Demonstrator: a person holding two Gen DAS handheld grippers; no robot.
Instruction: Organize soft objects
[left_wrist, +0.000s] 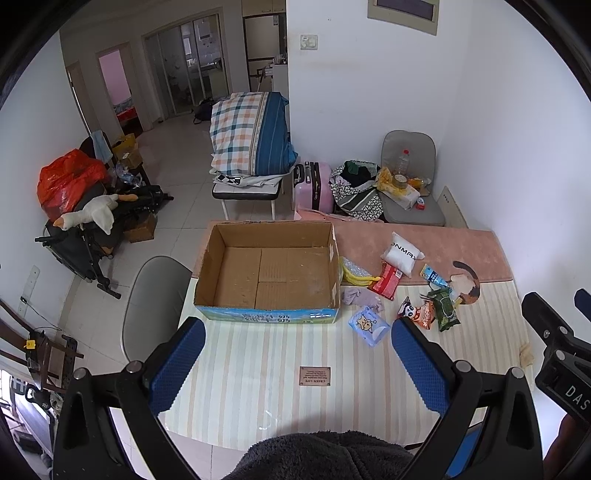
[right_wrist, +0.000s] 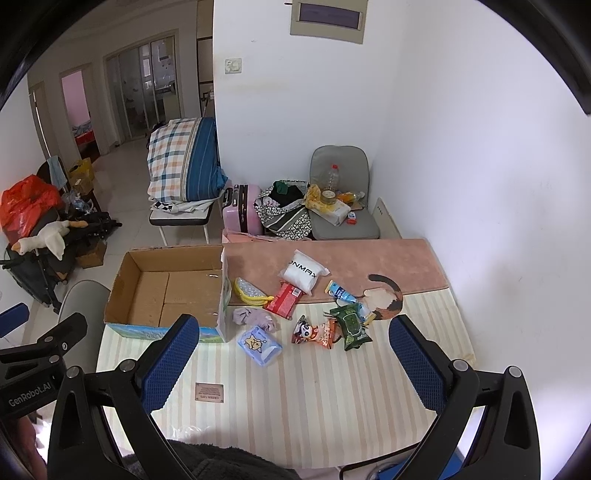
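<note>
An open, empty cardboard box (left_wrist: 266, 273) (right_wrist: 170, 291) stands on the striped table. To its right lie soft packs: a white pillow pack (left_wrist: 402, 254) (right_wrist: 303, 274), a red pack (left_wrist: 388, 280) (right_wrist: 285, 299), a yellow banana-shaped pouch (left_wrist: 356, 275) (right_wrist: 249, 292), a lilac cloth (left_wrist: 360, 297) (right_wrist: 255, 317), a blue tissue pack (left_wrist: 368, 325) (right_wrist: 258, 345), an orange snack bag (left_wrist: 419, 312) (right_wrist: 314, 332), a green wipes pack (left_wrist: 447, 308) (right_wrist: 352, 326) and a blue tube (left_wrist: 434, 275) (right_wrist: 341, 291). My left gripper (left_wrist: 297, 365) and right gripper (right_wrist: 295, 363) are both open and empty, above the table's near part.
A pink mat (left_wrist: 443, 240) (right_wrist: 369, 258) covers the table's far part. A grey chair (left_wrist: 155, 295) stands left of the table. Beyond are a pink suitcase (left_wrist: 314, 186), bags, a cushioned chair (right_wrist: 340, 206) and bedding on a stool. A white wall is at the right.
</note>
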